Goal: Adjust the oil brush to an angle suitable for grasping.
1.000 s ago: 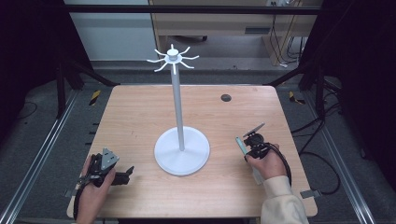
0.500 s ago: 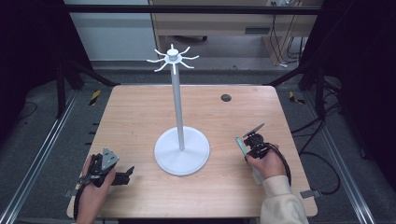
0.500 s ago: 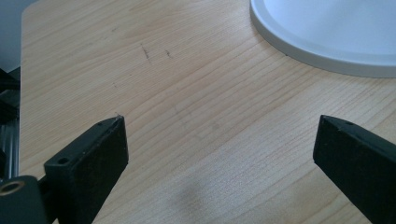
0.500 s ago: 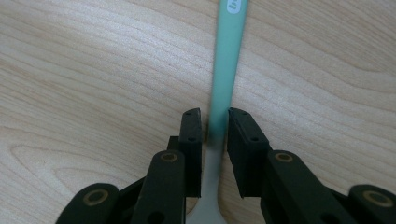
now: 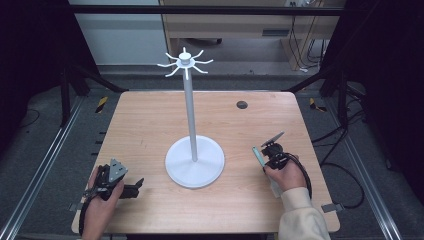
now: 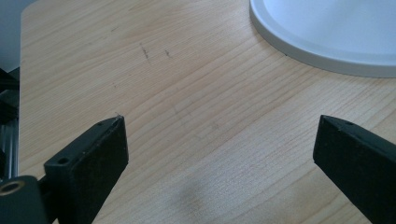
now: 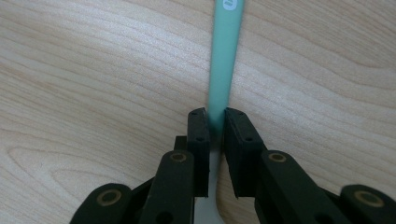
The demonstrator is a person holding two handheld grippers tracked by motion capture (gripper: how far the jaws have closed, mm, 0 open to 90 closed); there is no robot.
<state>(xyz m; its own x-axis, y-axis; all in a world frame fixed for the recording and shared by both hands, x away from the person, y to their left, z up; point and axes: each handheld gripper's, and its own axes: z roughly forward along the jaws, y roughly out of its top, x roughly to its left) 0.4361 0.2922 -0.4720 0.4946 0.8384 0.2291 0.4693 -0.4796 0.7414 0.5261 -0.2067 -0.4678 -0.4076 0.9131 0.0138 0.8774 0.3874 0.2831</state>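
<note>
A utensil with a flat teal handle (image 7: 225, 56) and a white end lies on the wooden table (image 5: 150, 125); its handle (image 5: 257, 155) is at the right front. My right gripper (image 7: 216, 116) (image 5: 265, 161) points down over it. Its jaws have just been closing, and the pads now press on both sides of the handle. My left gripper (image 6: 219, 135) (image 5: 136, 186) rests at the front left with its jaws wide open over bare wood. A white stand has a round base (image 5: 195, 162) (image 6: 327, 37), a tall pole and hooks at the top (image 5: 185, 62); it rises at the table's centre between the grippers.
A small dark round hole (image 5: 242, 105) sits near the table's far right. Metal rails (image 5: 45, 160) run along both sides of the table, with cables on the floor at right (image 5: 345, 180). The stand's pole and hooks rise well above the two grippers.
</note>
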